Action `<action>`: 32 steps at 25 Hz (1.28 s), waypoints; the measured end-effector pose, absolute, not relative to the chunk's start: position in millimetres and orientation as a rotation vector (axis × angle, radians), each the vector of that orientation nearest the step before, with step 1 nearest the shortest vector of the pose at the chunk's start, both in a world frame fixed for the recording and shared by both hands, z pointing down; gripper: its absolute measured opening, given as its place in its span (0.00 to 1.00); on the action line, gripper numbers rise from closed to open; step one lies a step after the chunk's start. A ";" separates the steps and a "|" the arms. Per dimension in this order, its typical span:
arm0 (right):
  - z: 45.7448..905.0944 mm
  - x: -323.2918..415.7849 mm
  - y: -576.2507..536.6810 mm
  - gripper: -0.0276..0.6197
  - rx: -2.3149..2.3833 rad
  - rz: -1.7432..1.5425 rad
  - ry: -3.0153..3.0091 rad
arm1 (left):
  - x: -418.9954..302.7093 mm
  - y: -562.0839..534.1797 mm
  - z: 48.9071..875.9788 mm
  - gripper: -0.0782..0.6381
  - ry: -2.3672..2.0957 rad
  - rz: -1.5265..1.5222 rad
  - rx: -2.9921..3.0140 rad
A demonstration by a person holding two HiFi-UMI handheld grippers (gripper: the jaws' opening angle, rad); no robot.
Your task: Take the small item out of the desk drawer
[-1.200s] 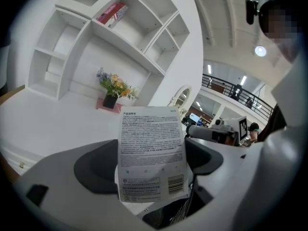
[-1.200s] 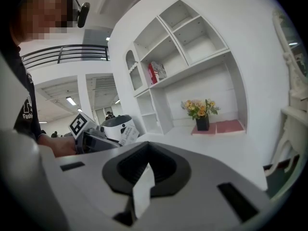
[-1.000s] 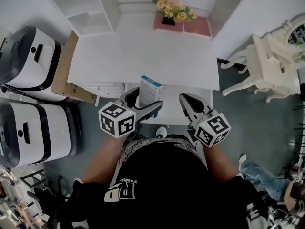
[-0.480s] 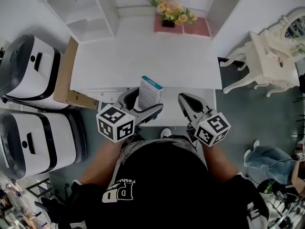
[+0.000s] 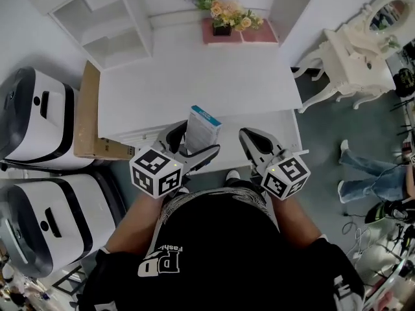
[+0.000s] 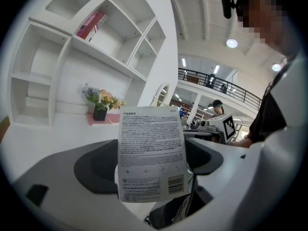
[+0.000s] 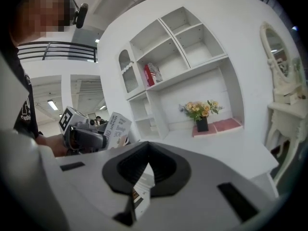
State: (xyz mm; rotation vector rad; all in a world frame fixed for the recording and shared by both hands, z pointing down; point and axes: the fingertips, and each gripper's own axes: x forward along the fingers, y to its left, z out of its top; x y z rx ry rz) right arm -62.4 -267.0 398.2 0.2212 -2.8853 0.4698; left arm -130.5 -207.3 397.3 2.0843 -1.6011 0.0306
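A small white box with a blue top [image 5: 201,129] stands upright between the jaws of my left gripper [image 5: 194,149], which is shut on it above the pulled-out white desk drawer [image 5: 287,135]. In the left gripper view the box's printed back and barcode [image 6: 151,153] fill the middle between the dark pads. My right gripper [image 5: 257,149] hovers beside it over the drawer, jaws together and holding nothing. In the right gripper view, my right gripper [image 7: 147,170] has its pads touching, and the box [image 7: 117,126] shows at the left. The drawer's inside is hidden by the grippers.
The white desk [image 5: 194,76] carries a flower pot [image 5: 227,17] on pink mats at its back, under a white shelf unit [image 5: 104,18]. A cardboard box [image 5: 87,118] and two white-and-black machines [image 5: 35,115] stand left. An ornate white vanity [image 5: 353,50] and a person's legs [image 5: 373,167] are right.
Both grippers and the box stay almost where they were while the head view has swung. The person's legs at the right have walked further up the floor.
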 end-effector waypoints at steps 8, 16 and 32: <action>397.8 -78.8 -210.5 0.06 0.375 0.481 -2.871 | -150.1 -153.8 393.8 0.70 -1.503 0.035 2.165; 396.3 -69.7 -159.8 0.06 0.532 0.458 -2.836 | -161.9 -108.4 397.2 0.70 -1.451 0.062 2.210; 392.0 -24.2 -110.3 0.06 0.651 0.338 -2.819 | -135.8 -67.7 407.7 0.70 -1.393 0.126 2.242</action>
